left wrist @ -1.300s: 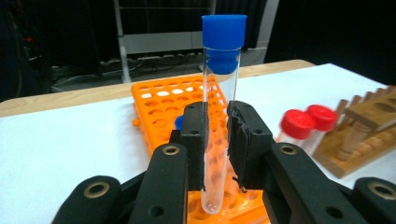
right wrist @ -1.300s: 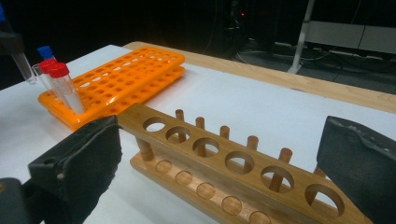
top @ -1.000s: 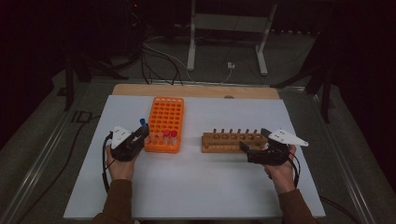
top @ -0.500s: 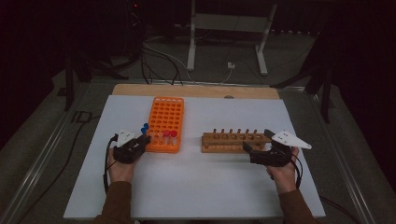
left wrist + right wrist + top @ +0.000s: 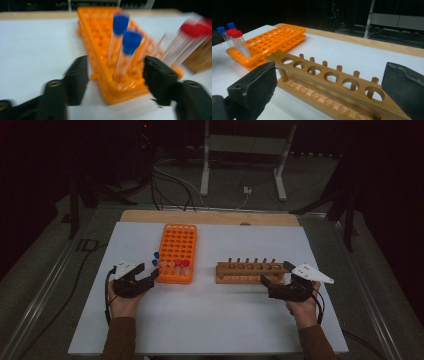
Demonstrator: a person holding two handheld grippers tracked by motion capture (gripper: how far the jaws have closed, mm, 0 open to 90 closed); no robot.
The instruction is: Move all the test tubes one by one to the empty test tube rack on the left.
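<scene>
Orange plastic marks the tube rack that we see standing left of centre on the white bench, and four capped tubes stand at its near end: two blue-capped tubes on the side towards our left tool, two red-capped tubes just beside them. Our left tool sits just off that near corner, apart from the rack; its jaws have just been opening, and in the left gripper view they stand wide on either side of the blue-capped pair without pressing on either tube. That view is blurred, so we cannot tell more of the caps.

To the right lies a wooden rack with a row of round holes and short pegs. Our right tool rests at its near edge with its jaws spread wide and nothing between the pads; in the right gripper view the wooden rack stretches across the gap between them.

Beyond the bench run a bare wooden strip, loose cables on the floor and a metal stand. We read no writing or label anywhere.
</scene>
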